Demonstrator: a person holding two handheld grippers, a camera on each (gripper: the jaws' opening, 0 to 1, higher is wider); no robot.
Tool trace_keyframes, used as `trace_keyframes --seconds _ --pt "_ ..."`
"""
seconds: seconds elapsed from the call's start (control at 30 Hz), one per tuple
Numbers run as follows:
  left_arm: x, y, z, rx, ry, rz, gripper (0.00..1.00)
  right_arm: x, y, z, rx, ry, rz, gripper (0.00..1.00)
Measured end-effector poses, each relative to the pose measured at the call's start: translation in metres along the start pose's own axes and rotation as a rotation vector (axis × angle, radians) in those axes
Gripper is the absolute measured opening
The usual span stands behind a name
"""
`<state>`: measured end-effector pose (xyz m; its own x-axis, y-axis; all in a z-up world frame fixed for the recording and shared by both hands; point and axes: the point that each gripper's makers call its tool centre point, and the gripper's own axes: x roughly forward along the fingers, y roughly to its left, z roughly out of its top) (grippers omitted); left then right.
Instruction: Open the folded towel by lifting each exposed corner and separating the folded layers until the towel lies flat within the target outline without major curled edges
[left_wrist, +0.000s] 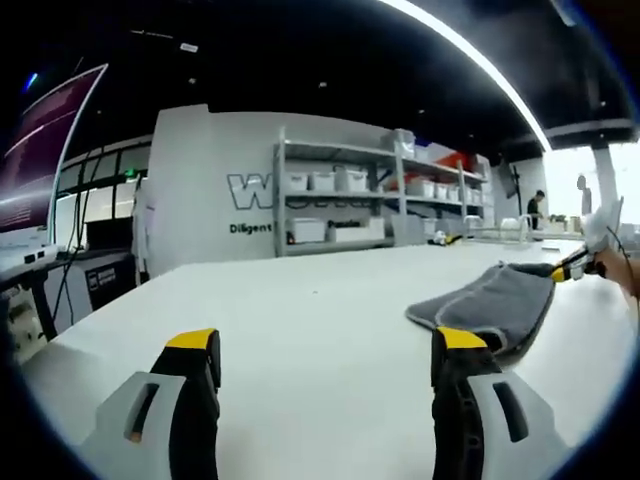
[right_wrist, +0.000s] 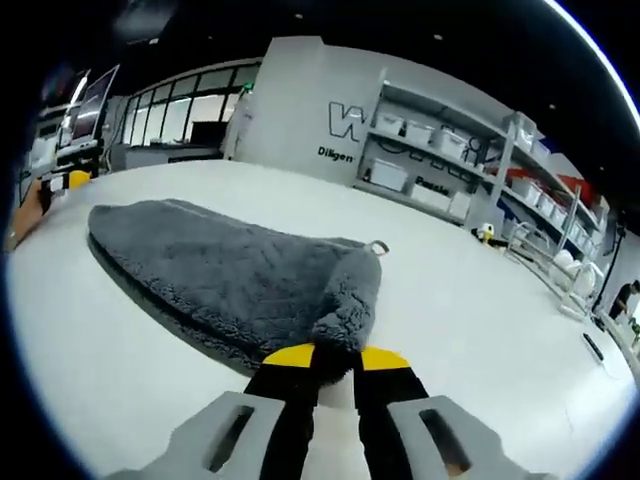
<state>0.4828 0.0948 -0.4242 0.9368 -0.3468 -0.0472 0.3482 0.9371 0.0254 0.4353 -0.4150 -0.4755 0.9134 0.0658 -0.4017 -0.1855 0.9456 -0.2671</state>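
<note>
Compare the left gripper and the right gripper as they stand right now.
The left gripper has its jaws spread wide over the bare white table, holding nothing; the right gripper has its jaws closed on a corner of the grey towel. The left gripper sits apart from the towel; the right gripper touches it. Both have yellow-tipped black jaws on grey bodies.

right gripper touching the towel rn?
Touching. In the right gripper view, the right gripper has its yellow-tipped jaws closed on a corner of the grey towel, with pile pinched between them. The left gripper view shows that gripper at the towel's far edge too.
</note>
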Motion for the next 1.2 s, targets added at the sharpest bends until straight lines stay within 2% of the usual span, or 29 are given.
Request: trace_keyframes --seconds 0.03,0.13,0.2,0.33,0.43,0.57,0.6,0.63,0.7,0.73,0.87,0.97,1.07,1.2 --pt "0.0 0.0 0.0 0.0 -0.001 0.0 0.85 -0.001 -0.001 0.0 -0.011 0.007 -0.007 0.18" --pt "0.0 -0.001 0.001 -0.001 -0.003 -0.006 0.85 -0.01 -0.015 0.007 -0.104 0.04 -0.088 0.38" --pt "0.002 -0.001 -0.002 -0.025 0.01 -0.018 0.86 -0.017 -0.02 0.017 -0.12 0.049 -0.118 0.48" --pt "0.003 -0.007 -0.003 -0.053 0.016 -0.054 0.91 -0.031 -0.013 0.04 -0.156 0.062 -0.137 0.73" --pt "0.003 -0.017 -0.003 -0.051 0.024 -0.096 0.95 -0.038 0.004 0.059 -0.172 0.047 -0.1 0.81" --pt "0.004 -0.036 -0.004 -0.032 0.043 -0.184 0.99 -0.035 0.055 0.083 -0.217 0.052 0.047 0.87" --pt "0.003 -0.045 -0.005 -0.023 0.054 -0.226 0.99 -0.033 0.068 0.087 -0.236 0.051 0.077 0.9" --pt "0.003 -0.05 -0.006 -0.022 0.059 -0.25 0.99 -0.032 0.078 0.09 -0.246 0.051 0.099 0.91" --pt "0.002 -0.066 -0.004 -0.026 0.058 -0.321 0.99 -0.027 0.112 0.098 -0.265 0.042 0.18 0.92" --pt "0.002 -0.071 -0.005 0.008 0.059 -0.341 0.99 -0.023 0.125 0.102 -0.257 0.032 0.207 0.93" --pt "0.001 -0.083 -0.012 0.116 0.106 -0.366 0.99 -0.01 0.173 0.108 -0.281 0.039 0.308 0.96" --pt "0.0 -0.092 -0.015 0.103 0.115 -0.403 0.99 0.0 0.214 0.12 -0.32 -0.01 0.382 0.9" --pt "-0.001 -0.093 -0.011 0.08 0.101 -0.421 0.99 0.007 0.247 0.124 -0.368 -0.02 0.44 0.81" --pt "-0.002 -0.095 -0.011 0.072 0.101 -0.427 0.99 0.013 0.28 0.126 -0.393 -0.029 0.489 0.61"
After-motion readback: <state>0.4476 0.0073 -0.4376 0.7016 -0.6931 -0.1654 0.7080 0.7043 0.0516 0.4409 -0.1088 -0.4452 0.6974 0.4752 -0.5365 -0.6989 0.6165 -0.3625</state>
